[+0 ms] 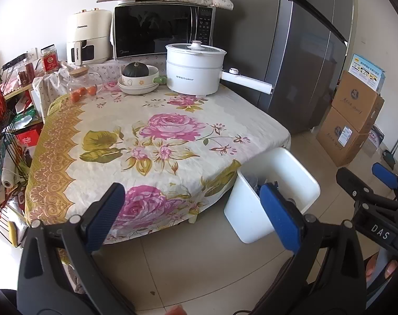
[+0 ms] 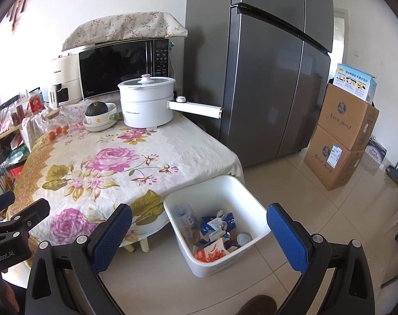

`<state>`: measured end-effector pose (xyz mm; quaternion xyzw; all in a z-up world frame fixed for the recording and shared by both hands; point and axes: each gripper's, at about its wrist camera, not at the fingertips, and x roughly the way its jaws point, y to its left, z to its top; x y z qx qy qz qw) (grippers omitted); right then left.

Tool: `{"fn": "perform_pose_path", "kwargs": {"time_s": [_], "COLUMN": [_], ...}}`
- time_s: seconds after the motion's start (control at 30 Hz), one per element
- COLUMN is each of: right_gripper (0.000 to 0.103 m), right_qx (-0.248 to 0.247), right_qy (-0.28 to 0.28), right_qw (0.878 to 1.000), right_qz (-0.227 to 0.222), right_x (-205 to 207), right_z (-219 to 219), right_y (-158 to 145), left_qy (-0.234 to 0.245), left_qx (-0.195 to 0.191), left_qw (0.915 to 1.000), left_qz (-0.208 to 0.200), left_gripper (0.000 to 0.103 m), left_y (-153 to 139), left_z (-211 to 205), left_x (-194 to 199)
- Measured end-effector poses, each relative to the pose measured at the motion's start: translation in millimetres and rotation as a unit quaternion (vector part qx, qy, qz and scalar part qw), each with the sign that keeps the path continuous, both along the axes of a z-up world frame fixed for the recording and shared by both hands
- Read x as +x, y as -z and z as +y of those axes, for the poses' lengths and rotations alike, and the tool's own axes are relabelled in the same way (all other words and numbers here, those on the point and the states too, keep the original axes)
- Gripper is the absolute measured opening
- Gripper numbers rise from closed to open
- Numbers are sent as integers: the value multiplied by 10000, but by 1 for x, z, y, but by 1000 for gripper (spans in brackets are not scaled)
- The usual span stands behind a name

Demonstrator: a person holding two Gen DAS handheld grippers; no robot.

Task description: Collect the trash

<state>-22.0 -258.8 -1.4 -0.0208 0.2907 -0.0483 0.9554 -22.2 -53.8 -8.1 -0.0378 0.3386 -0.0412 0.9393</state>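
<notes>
A white square bin (image 2: pixel 254 211) stands on the floor at the table's near right corner. It holds trash: a clear plastic bottle (image 2: pixel 184 216), blue and white cartons (image 2: pixel 217 223), an orange packet (image 2: pixel 210 253) and a tin lid (image 2: pixel 243 237). The bin also shows in the left wrist view (image 1: pixel 293 173). My right gripper (image 2: pixel 199 239) is open and empty, above and in front of the bin. My left gripper (image 1: pixel 192 215) is open and empty, over the table's front edge, left of the bin.
The table has a floral cloth (image 1: pixel 157 136). At its far end stand a white electric pot (image 1: pixel 193 69), stacked bowls with a squash (image 1: pixel 138 77), oranges (image 1: pixel 82 93) and a microwave (image 1: pixel 162 30). A grey fridge (image 2: pixel 272 78) and cardboard boxes (image 2: pixel 340 141) stand to the right.
</notes>
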Motion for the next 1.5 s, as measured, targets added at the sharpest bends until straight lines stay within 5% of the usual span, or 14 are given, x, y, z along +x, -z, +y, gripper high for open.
{"fn": "perform_pose_path", "kwargs": {"time_s": [1.5], "right_gripper": [103], "right_qx": [-10], "right_qy": [37], "right_qw": [10000], "right_qz": [45], "right_x": [-1], "right_z": [-3], "right_y": [4], "left_qy": [16], "left_qx": [48], "left_qw": [10000], "left_qz": [-31], "left_gripper": [102], "left_y": [-4], "left_z": [-4], "left_x": [-3]}}
